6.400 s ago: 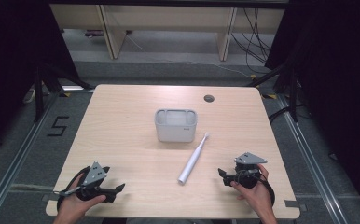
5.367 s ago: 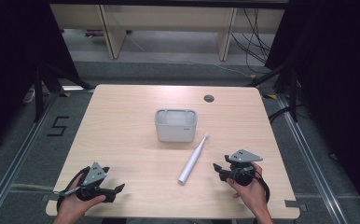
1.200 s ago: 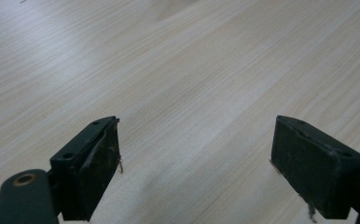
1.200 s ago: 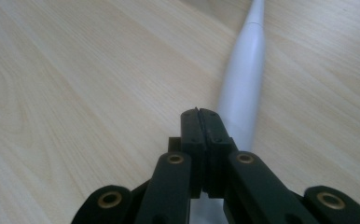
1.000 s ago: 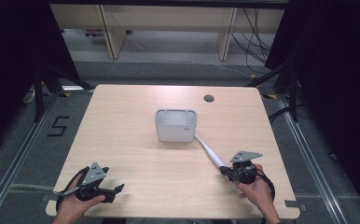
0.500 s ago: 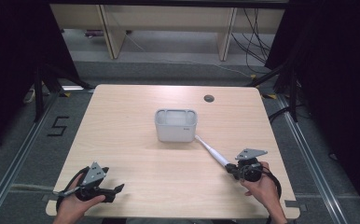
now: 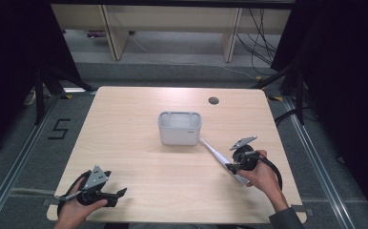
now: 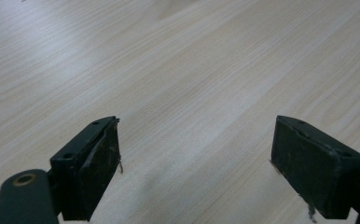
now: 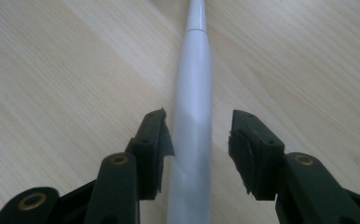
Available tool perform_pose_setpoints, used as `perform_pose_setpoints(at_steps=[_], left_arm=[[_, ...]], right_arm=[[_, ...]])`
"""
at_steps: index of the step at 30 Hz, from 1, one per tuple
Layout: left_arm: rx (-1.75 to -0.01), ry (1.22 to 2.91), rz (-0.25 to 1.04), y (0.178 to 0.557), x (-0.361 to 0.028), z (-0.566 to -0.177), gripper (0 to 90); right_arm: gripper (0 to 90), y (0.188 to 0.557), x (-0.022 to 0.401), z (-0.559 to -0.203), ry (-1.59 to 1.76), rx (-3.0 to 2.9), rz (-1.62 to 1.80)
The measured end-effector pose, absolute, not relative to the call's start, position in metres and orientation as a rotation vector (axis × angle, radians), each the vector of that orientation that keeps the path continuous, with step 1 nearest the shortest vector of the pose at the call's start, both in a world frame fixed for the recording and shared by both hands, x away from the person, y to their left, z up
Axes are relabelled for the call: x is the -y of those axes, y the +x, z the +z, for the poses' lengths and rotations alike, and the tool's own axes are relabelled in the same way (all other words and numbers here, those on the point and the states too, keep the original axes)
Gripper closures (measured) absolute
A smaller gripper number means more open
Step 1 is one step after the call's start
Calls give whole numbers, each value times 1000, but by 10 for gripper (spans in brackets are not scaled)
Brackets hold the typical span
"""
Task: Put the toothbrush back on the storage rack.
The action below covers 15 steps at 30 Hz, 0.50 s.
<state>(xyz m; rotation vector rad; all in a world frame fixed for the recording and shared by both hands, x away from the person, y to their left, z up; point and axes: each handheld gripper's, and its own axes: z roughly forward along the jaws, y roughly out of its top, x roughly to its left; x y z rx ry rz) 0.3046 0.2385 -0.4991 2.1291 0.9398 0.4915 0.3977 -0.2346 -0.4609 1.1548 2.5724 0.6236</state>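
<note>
Bench was a light wood-grain laminate slab with rounded corners and a small round dark grommet near the far edge, right of centre. Near the middle sat a pale grey container, boxy with rounded corners, smooth plastic look, open top with what looked like a divider along the far side. The white electric toothbrush lay diagonally to the right of the container: slim neck end just beside the container's near-right corner, thicker handle end running near-right under the right hand-held gripper. In the right gripper view the toothbrush handle was a smooth glossy white cylinder tapering toward a narrower neck, with a seam line at the joint; it lay flat on the bench between the two black jaws. Left jaw sat right against the handle, right jaw showed a clear gap, so the right hand-held gripper was parted around the handle, not clamped. Jaw pads were matte black, blocky, edges frayed. Left hand-held gripper was at the near-left corner of the bench, held in the left hand, well apart from everything else; its jaws were spread wide over bare wood grain, holding nothing.
</note>
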Motion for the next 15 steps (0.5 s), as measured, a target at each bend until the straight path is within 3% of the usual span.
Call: perform_pose_setpoints(at_steps=[15], left_arm=[[-933,2120,489,305,-238,-500,151]], right_arm=[[575,427,216,-468,1121,-2698,436]])
